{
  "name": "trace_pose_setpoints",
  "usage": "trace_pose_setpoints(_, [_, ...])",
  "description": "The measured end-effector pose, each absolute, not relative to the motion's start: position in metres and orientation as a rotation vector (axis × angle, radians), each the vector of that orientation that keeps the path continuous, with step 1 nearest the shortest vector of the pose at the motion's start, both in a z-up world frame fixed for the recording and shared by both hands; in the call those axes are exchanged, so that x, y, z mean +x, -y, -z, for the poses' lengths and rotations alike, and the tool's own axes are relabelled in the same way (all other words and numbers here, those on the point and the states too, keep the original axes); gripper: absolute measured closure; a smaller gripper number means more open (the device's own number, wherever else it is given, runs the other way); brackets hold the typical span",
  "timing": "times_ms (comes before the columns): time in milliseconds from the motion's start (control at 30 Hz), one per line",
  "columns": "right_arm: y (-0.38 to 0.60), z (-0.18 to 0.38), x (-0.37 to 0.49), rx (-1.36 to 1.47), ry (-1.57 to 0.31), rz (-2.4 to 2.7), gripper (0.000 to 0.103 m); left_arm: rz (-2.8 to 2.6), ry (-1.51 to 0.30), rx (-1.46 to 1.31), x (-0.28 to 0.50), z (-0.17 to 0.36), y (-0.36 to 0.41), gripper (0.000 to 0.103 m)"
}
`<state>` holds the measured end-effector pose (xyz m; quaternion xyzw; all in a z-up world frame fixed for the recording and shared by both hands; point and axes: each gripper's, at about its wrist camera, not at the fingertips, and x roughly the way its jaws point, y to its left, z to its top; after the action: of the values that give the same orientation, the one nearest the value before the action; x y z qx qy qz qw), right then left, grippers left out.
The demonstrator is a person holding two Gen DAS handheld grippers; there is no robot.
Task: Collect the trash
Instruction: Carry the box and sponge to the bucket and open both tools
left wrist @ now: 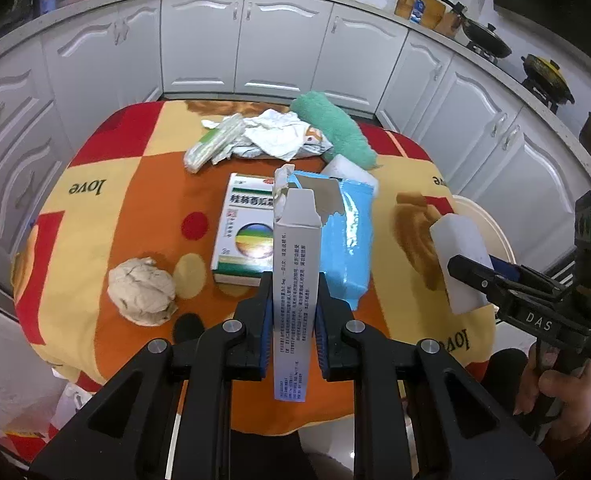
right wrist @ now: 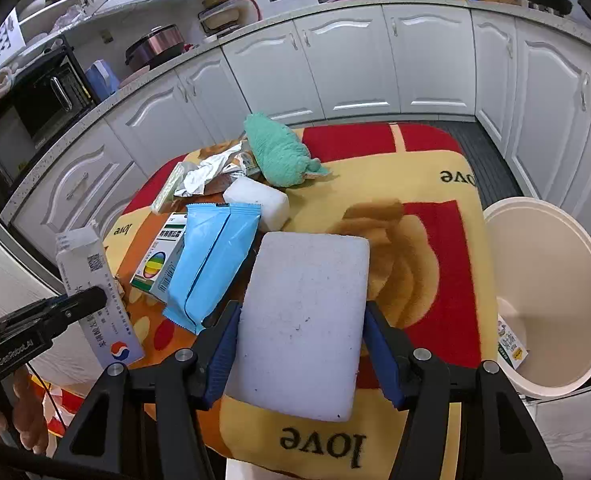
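My left gripper (left wrist: 294, 312) is shut on a torn white medicine box (left wrist: 295, 264) and holds it upright above the table; the box also shows in the right wrist view (right wrist: 95, 296). My right gripper (right wrist: 301, 344) is shut on a white foam block (right wrist: 303, 320), held above the table's right side near the cream bin (right wrist: 551, 292); the block also shows in the left wrist view (left wrist: 461, 256). On the cloth lie a blue pouch (left wrist: 347, 240), a green-and-white medicine box (left wrist: 247, 232), a crumpled beige wad (left wrist: 141, 292), crumpled white wrappers (left wrist: 263, 136) and a second foam block (right wrist: 259, 202).
The table has an orange, red and yellow cloth (right wrist: 435, 184). A green towel (left wrist: 335, 128) lies at the back. The bin stands off the table's right edge with a small packet (right wrist: 511, 344) inside. White kitchen cabinets (left wrist: 199, 40) surround the table.
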<state>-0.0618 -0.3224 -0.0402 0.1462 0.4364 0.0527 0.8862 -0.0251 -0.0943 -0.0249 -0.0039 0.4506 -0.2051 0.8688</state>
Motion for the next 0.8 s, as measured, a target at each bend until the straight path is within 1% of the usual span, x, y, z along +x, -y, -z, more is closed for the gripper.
trace_pose_setpoints(400, [0.34,0.028,-0.071,0.322,-0.863,-0.079,0.045,0.503,-0.901,0.027,-0.027,0.004,0.128,0.088])
trace_pose_setpoints(800, [0.395,0.017,-0.095,0.358,-0.824,0.045,0.045,0.652,-0.879,0.061,-0.023,-0.01,0.208,0.088])
